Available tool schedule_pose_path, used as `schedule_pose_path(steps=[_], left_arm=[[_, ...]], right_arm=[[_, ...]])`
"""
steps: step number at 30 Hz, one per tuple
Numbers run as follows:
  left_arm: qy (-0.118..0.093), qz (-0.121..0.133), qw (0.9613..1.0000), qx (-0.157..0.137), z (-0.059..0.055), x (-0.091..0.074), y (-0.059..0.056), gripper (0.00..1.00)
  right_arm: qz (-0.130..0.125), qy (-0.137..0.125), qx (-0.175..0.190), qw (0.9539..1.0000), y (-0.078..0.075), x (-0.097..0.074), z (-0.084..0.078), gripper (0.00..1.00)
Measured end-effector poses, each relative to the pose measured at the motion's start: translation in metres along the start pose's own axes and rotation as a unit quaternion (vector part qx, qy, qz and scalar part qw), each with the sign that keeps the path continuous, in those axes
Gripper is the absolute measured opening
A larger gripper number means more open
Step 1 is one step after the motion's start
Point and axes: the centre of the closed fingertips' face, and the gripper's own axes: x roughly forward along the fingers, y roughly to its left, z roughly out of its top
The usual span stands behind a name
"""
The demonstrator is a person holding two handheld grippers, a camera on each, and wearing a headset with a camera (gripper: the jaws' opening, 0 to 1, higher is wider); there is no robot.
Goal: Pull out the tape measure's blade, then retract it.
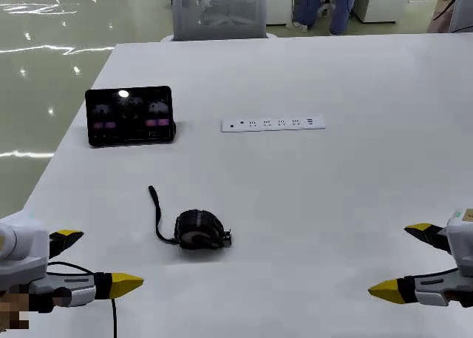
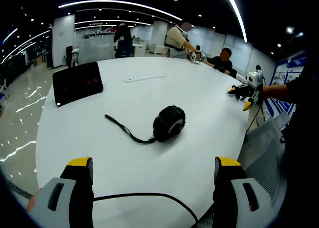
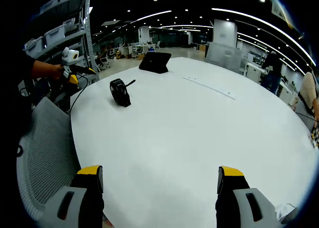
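A black tape measure (image 1: 199, 230) lies on the white table (image 1: 295, 190), its black wrist strap (image 1: 155, 212) trailing to the left and its blade tip at the right side. It also appears in the left gripper view as the tape measure (image 2: 169, 122) and far off in the right gripper view as the tape measure (image 3: 119, 91). My left gripper (image 1: 96, 260) hovers open at the near left edge, short of the tape measure. My right gripper (image 1: 403, 258) is open at the near right, well apart from it. Both hold nothing.
A dark tablet (image 1: 130, 115) stands propped at the back left. A white power strip (image 1: 273, 123) lies beyond the tape measure. A grey mesh chair (image 1: 219, 11) stands at the table's far edge. People sit at the far side (image 2: 199, 46).
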Motion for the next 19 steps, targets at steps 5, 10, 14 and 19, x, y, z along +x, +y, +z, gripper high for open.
schedule_pose_path(steps=[5, 10, 14, 19], left_arm=[[0.018, -0.019, 0.9997, 0.0, -0.004, -0.002, -0.003, 0.99], [0.023, -0.014, 0.9996, 0.013, -0.007, -0.002, 0.002, 0.99], [0.017, -0.007, 0.9998, 0.01, -0.004, -0.003, 0.006, 0.99], [0.015, -0.003, 0.9998, 0.01, -0.005, -0.005, 0.009, 0.99]], right_arm=[[0.0, 0.01, -0.007, 0.9999, -0.002, -0.009, -0.004, 0.99], [-0.005, 0.003, -0.005, 1.0, -0.005, -0.012, -0.002, 0.99], [-0.006, 0.007, -0.001, 1.0, -0.005, -0.011, -0.007, 0.99], [-0.005, 0.008, 0.001, 0.9999, -0.004, -0.013, -0.009, 0.99]])
